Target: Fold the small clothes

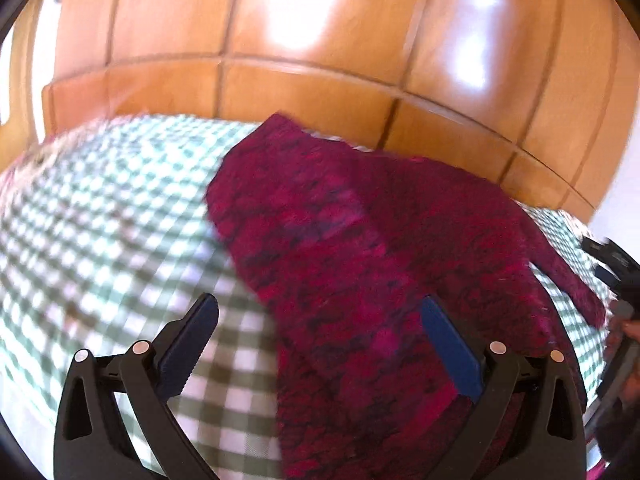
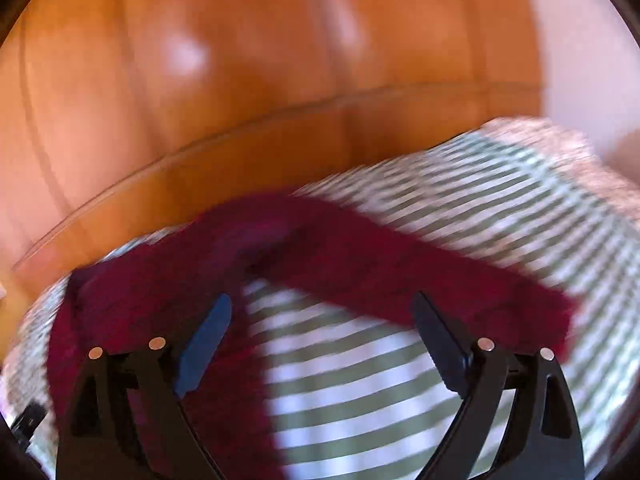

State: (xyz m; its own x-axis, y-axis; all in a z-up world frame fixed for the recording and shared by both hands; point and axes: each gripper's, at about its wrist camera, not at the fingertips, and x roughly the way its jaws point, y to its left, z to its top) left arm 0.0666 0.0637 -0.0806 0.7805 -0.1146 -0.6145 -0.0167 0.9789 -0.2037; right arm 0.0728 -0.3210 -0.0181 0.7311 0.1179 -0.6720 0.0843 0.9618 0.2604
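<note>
Two wide things fill both views: a glossy wooden panelled wall (image 1: pixel 312 80) behind, and in front of it a surface under a green-and-white checked cloth (image 1: pixel 100 208), which looks more like a bed than a desk, though its edges are too blurred to be sure. On that cloth lies the task's garment, a dark red knitted piece (image 1: pixel 360 248), spread from the far edge toward the cameras, with one long limb, perhaps a sleeve or a leg, reaching out to the right in the right wrist view. The left gripper (image 1: pixel 320 344) hangs above the garment's near left border with its jaws wide apart and nothing between the pads. The right gripper (image 2: pixel 324 340) is likewise spread wide and empty, bare checked cloth showing between its fingers and red knit to either side. The fold in hand seems barely begun. To do it well, I judge each gripper should come down on a single edge of the knit, pinch only the top layer clear of the cloth beneath, and carry both corners over evenly so the thick wool lands flat without bunching.
</note>
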